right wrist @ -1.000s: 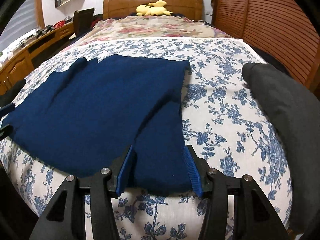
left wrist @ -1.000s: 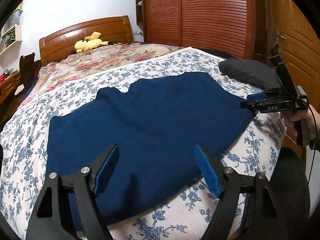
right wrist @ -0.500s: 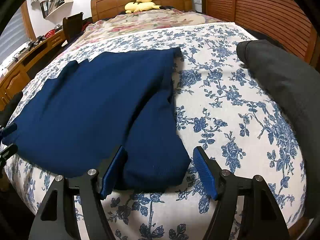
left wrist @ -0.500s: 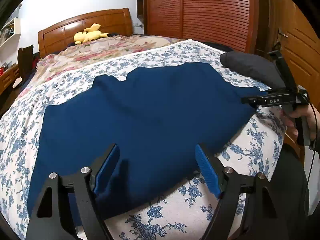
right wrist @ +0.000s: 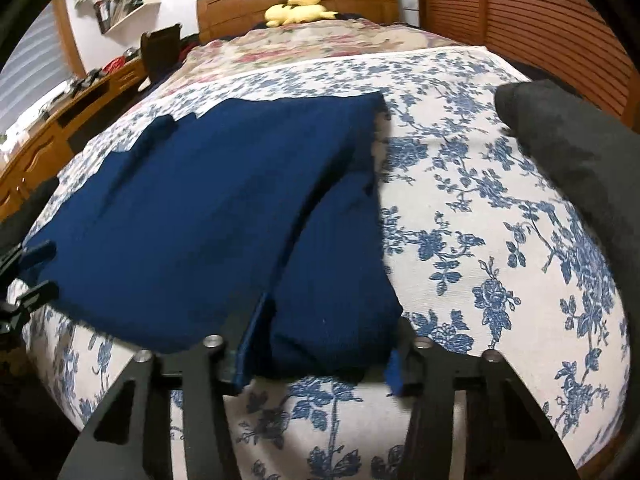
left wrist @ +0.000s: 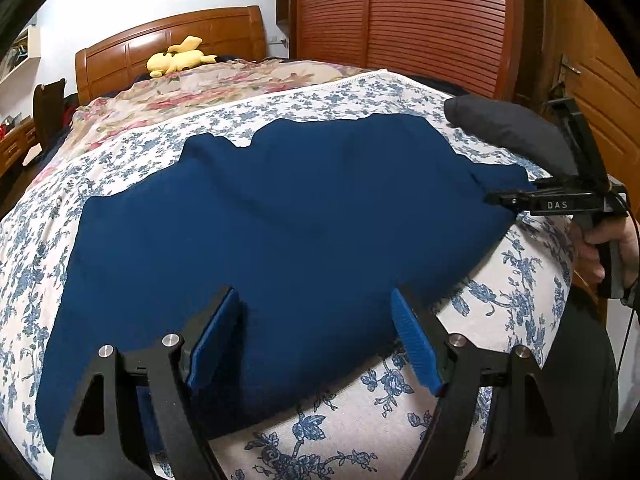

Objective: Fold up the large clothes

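Note:
A large dark blue garment [left wrist: 280, 216] lies spread on the flower-patterned bed sheet [left wrist: 520, 292]. It also shows in the right wrist view [right wrist: 208, 216], with a folded flap at its right side. My left gripper [left wrist: 316, 340] is open, its blue pads either side of the garment's near hem. My right gripper [right wrist: 320, 344] is open and straddles the garment's near right corner. The right gripper shows in the left wrist view [left wrist: 500, 200] at the garment's right edge. The left gripper's tips show at the left edge of the right wrist view [right wrist: 36, 272].
A dark grey cushion [left wrist: 516, 136] lies on the bed's right side, also in the right wrist view [right wrist: 580, 160]. A yellow plush toy [left wrist: 180, 60] sits by the wooden headboard [left wrist: 168, 44]. Wooden wardrobe doors [left wrist: 400, 20] stand to the right. A wooden desk [right wrist: 60, 128] runs along the left.
Both grippers have moved lower and closer to the garment's near edge. The right gripper opened wider and its pads now straddle the garment's corner.

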A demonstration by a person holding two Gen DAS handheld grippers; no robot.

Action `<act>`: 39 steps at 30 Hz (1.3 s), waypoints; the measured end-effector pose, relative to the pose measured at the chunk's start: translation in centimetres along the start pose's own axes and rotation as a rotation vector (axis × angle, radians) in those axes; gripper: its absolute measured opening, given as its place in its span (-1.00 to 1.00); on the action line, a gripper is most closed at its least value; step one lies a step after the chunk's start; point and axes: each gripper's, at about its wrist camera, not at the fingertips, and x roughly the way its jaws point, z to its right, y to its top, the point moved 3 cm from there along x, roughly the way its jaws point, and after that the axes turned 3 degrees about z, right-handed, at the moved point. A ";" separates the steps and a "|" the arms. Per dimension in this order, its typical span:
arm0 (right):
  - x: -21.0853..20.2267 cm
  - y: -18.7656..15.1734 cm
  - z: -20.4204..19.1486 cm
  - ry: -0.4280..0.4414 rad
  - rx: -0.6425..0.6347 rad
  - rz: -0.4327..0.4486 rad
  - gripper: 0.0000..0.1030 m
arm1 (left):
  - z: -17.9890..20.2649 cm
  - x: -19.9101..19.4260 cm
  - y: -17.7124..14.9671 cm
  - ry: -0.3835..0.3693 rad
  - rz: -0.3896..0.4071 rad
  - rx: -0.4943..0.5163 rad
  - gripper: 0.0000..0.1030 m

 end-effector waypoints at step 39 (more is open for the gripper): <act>1.2 10.4 -32.0 0.420 -0.338 0.120 -0.38 | -13.6 -12.1 -4.8 0.163 0.170 -0.219 0.52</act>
